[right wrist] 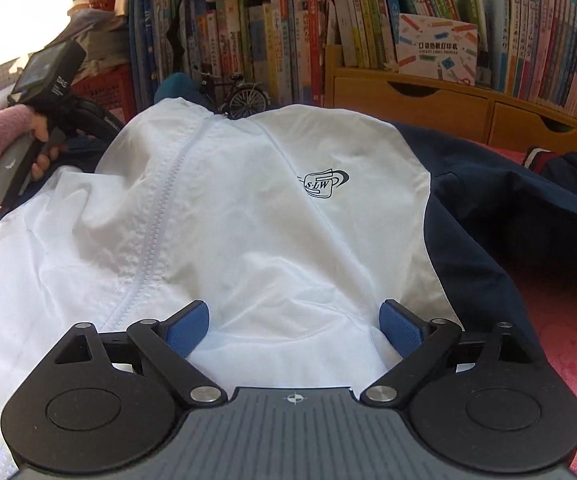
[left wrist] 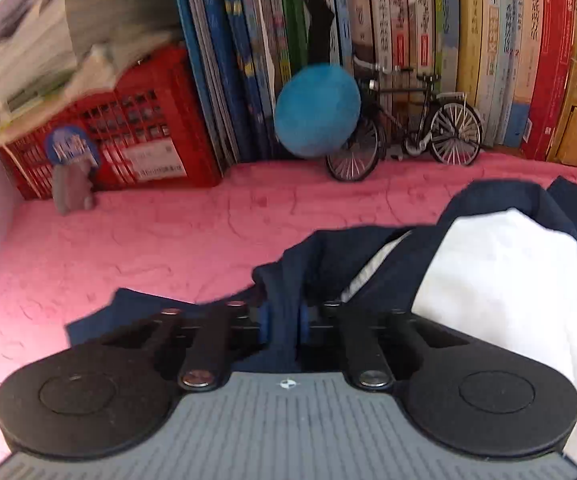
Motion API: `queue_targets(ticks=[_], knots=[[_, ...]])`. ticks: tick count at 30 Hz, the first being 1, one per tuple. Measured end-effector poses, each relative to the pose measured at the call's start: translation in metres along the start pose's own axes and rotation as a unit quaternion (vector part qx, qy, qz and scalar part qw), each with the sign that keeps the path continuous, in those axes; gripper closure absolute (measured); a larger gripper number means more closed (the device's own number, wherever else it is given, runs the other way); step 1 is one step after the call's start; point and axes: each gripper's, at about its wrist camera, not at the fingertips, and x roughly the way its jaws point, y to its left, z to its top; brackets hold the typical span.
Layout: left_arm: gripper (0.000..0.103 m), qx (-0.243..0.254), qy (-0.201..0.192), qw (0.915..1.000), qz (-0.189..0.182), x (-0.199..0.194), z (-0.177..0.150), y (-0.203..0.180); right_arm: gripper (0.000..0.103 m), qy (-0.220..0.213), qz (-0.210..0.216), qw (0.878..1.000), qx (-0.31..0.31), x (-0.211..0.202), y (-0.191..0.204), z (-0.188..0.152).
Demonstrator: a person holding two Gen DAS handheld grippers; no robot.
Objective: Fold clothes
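Observation:
A white and navy zip jacket (right wrist: 248, 208) lies on a pink bedspread (left wrist: 168, 232), its white front up with a small printed logo (right wrist: 322, 182). In the left wrist view my left gripper (left wrist: 284, 322) is shut on a fold of the navy sleeve fabric (left wrist: 288, 272), lifted off the bed, with the white body (left wrist: 500, 276) to its right. My right gripper (right wrist: 294, 330) is open, its blue pads (right wrist: 190, 326) spread over the white front just above the cloth. The left gripper's handle (right wrist: 44, 92) shows at far left, held by a hand.
Rows of books (left wrist: 408, 40) stand along the back. A model bicycle (left wrist: 408, 128), a blue plush ball (left wrist: 316, 110) and a red crate (left wrist: 128, 136) sit at the bed's far edge. Wooden drawers (right wrist: 448, 104) are behind the jacket on the right.

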Motion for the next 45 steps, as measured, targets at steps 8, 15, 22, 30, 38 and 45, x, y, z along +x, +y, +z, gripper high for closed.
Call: queue_targets(ticks=[8, 15, 22, 30, 38, 45], knots=[[0.097, -0.114, -0.242, 0.9621, -0.052, -0.182, 0.08, 0.15, 0.009, -0.003, 0.009, 1.0, 0.011, 0.0, -0.002, 0.001], [0.092, -0.157, -0.115, 0.9778, 0.078, -0.127, -0.004, 0.249, 0.007, 0.002, 0.0, 1.0, 0.0, 0.002, 0.003, 0.002], [0.052, -0.175, 0.098, 0.9711, 0.129, -0.051, -0.108, 0.245, 0.01, 0.0, 0.003, 1.0, -0.012, -0.01, 0.002, 0.014], [0.024, -0.156, -0.074, 0.9848, 0.019, -0.161, -0.12, 0.174, 0.026, -0.066, -0.055, 0.994, -0.074, 0.004, -0.047, 0.113], [0.02, -0.135, -0.056, 0.9505, -0.274, -0.189, -0.134, 0.058, 0.0, -0.001, 0.071, 0.997, 0.015, 0.132, -0.036, 0.172], [0.031, -0.074, -0.039, 0.9815, -0.172, -0.142, -0.14, 0.025, 0.086, 0.054, 0.017, 0.998, -0.021, 0.169, 0.011, 0.17]])
